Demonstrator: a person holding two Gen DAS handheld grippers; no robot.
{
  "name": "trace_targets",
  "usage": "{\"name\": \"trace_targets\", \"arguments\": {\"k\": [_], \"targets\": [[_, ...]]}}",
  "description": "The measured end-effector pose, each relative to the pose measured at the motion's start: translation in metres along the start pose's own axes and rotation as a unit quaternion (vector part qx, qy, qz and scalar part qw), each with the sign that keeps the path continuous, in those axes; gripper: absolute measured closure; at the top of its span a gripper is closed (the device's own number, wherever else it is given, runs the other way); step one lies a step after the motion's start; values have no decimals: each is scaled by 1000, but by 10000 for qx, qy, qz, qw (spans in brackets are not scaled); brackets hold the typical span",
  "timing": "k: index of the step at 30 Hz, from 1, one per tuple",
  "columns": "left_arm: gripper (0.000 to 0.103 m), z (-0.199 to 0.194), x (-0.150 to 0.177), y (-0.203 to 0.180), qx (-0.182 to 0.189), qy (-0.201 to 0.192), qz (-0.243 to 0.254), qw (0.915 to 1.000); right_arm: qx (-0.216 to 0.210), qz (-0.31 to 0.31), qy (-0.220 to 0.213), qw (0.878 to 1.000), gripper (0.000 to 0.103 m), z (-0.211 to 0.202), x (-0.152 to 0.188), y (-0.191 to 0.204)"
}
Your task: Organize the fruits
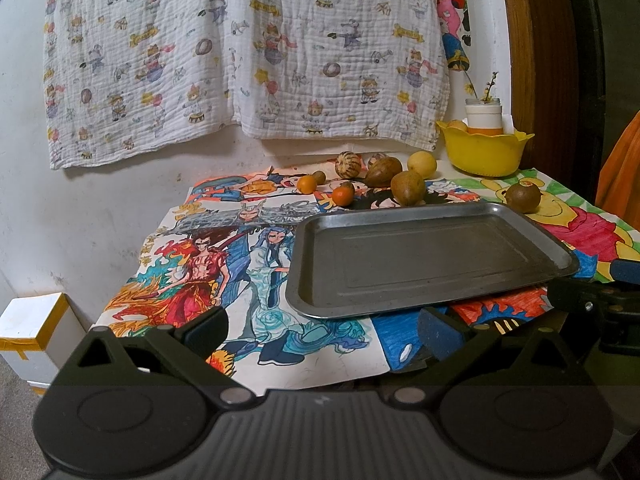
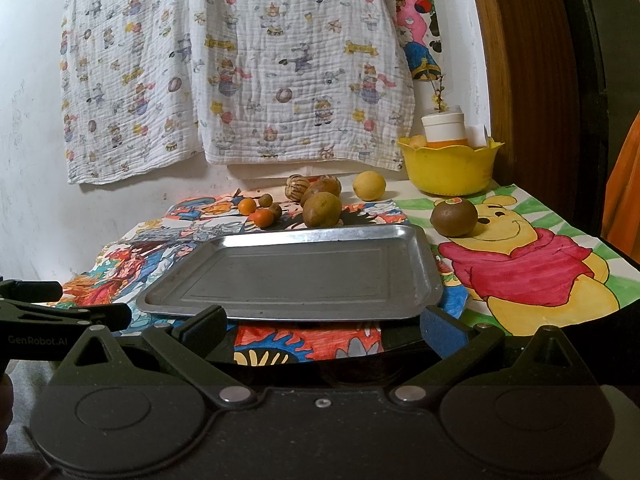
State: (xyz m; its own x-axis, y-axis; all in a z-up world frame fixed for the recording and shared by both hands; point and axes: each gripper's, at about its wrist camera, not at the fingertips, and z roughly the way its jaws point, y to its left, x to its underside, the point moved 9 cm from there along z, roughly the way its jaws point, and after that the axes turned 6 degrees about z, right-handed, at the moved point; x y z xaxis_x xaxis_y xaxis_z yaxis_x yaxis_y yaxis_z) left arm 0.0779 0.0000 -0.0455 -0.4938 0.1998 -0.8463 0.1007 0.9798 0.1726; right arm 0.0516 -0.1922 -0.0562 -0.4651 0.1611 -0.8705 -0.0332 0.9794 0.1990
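Left wrist view shows the left gripper low at 6 o'clock, its jaws wide apart and holding nothing. The tray sits just past it, bare inside. In the right wrist view the right gripper is the same: jaws apart, nothing between them, tray rim right in front.

No fruit is on the tray yet, so I think the job is only starting. The fruits lie behind the tray, toward 12 o'clock. Two small oranges sit at 11 o'clock, with little brown ones beside them. Brown pears sit close together near the far rim. A lemon is a bit further back. One round brown fruit sits alone at 2 o'clock, apart from the rest.

The next move probably calls for a gripper to reach over the tray, close softly on one fruit and lift it. Round fruit may roll, so go slow.

Bright colored drawings cover the table. A yellow bowl stands at 1 o'clock. A printed cloth hangs on the white wall.
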Motion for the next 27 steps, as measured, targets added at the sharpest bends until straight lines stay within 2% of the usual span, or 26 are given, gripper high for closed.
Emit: {"name": "trace_targets", "arguments": {"k": [19,27], "targets": [[0,14,4,2,60,205,-20,9998,11,108,53,9999,0,3,2,-3],[0,28,-8,10,80,226,5,9997,-88,-88,49,9999,0,16,-5,5]]}}
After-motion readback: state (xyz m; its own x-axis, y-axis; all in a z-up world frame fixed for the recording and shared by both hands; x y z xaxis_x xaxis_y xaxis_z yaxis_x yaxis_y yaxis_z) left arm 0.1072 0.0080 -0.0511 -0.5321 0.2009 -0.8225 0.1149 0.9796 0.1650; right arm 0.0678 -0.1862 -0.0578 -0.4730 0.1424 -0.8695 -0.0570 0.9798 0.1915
